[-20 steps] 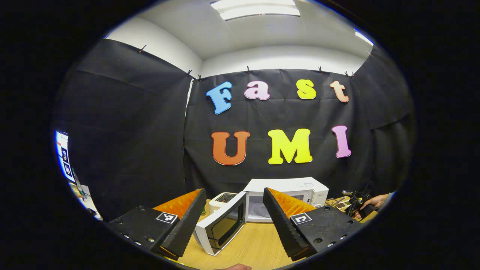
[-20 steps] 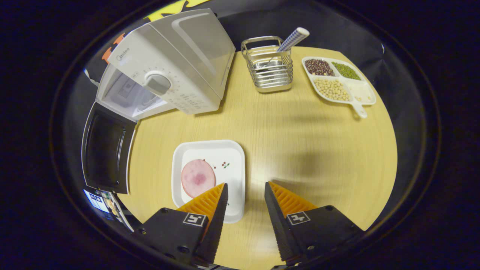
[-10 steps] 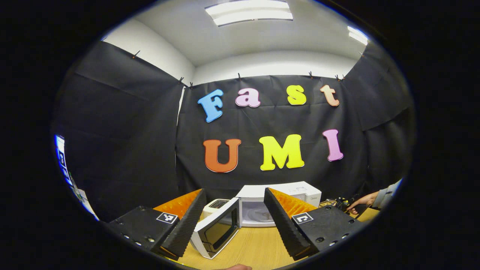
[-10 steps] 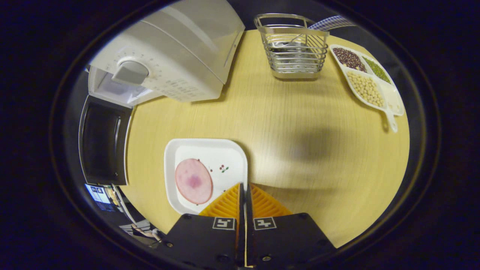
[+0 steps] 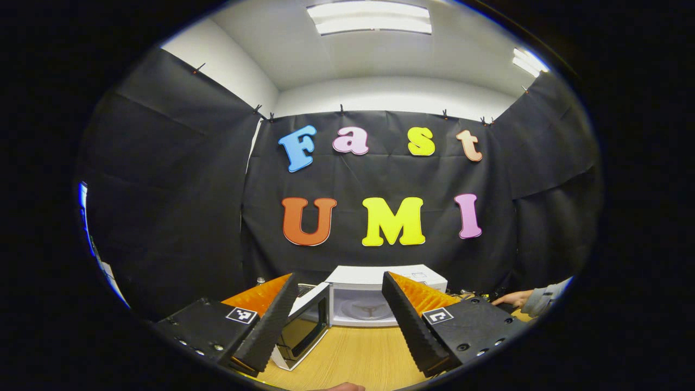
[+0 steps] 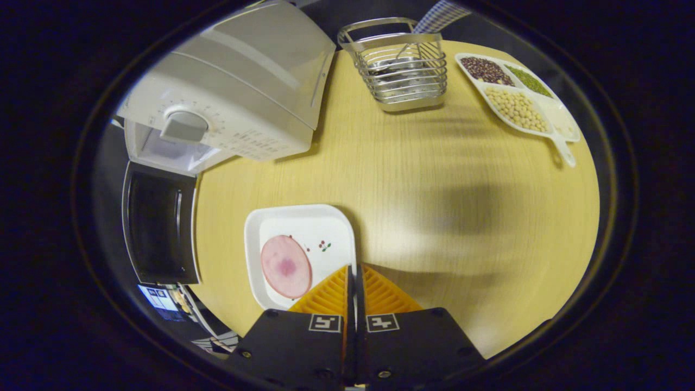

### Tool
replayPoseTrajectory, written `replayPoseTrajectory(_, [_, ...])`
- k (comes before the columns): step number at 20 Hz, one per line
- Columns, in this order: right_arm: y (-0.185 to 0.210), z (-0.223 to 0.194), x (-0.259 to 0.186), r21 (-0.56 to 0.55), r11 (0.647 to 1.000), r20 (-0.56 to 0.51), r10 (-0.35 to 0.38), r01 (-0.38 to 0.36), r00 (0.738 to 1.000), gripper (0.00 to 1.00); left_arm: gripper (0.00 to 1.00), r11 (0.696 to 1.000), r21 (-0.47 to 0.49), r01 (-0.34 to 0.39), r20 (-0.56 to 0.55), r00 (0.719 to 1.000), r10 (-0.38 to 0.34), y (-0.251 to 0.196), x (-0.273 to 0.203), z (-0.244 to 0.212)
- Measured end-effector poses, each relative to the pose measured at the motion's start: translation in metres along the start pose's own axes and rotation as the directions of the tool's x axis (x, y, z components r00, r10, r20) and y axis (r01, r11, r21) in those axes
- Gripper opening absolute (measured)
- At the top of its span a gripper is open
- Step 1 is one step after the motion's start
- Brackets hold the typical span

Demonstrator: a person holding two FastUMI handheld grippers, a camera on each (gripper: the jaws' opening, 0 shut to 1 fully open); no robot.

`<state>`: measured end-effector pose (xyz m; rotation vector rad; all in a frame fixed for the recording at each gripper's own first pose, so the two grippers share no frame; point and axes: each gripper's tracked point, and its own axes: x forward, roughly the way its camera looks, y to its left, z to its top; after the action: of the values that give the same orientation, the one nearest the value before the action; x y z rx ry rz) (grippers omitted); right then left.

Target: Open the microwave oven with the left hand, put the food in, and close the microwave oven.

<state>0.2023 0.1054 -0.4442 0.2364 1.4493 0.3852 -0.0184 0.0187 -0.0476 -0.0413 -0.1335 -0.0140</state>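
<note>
A wire cutlery basket (image 6: 399, 76) stands near the far edge of the wooden table (image 6: 434, 217), with a checked handle (image 6: 441, 12) sticking out of it. Just right of the basket lies a white divided dish (image 6: 559, 117) holding dark beans (image 6: 485, 69), green beans (image 6: 528, 81) and pale beans (image 6: 513, 106).

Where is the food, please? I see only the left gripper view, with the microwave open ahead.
Observer: A pink ham slice lies on a white plate on the table, near the open microwave door.
Operator: Does the right gripper hold it?
Observer: Yes, the right gripper is shut on the plate's near rim.
Operator: What else is on the table?
Observer: A wire basket and a divided tray of beans, beyond the plate.
</note>
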Motion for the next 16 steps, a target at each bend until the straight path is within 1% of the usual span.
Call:
replayPoseTrajectory(2, [0.015,-0.013,0.001,0.052,0.995,-0.01,0.083,-0.082,0.997,0.04,0.94,1.0,0.015,-0.007,0.007,1.0,0.007,0.006,-0.007,0.009])
replayPoseTrajectory(7, [0.054,-0.031,-0.012,0.142,0.966,0.043,0.213,-0.217,0.976,0.04,0.95,0.997,0.044,-0.067,0.051,0.997,0.065,0.027,-0.024,0.024])
replayPoseTrajectory(9, [0.071,-0.039,-0.02,0.162,0.95,0.068,0.258,-0.266,0.964,0.04,0.94,0.996,0.042,-0.074,0.047,0.996,0.072,0.026,-0.026,0.022])
replayPoseTrajectory(11, [0.084,-0.046,-0.025,0.174,0.942,0.091,0.275,-0.287,0.957,0.04,0.93,0.997,0.04,-0.072,0.031,0.997,0.071,0.024,-0.026,0.014])
replayPoseTrajectory(13, [0.094,-0.051,-0.027,0.193,0.937,0.137,0.269,-0.292,0.954,0.04,0.93,0.996,0.052,-0.071,0.012,0.997,0.07,0.023,-0.021,0.004])
replayPoseTrajectory(16, [0.103,-0.046,-0.021,0.245,0.929,0.234,0.221,-0.278,0.947,0.04,0.94,0.997,0.057,-0.056,-0.017,0.998,0.057,0.021,-0.018,-0.01])
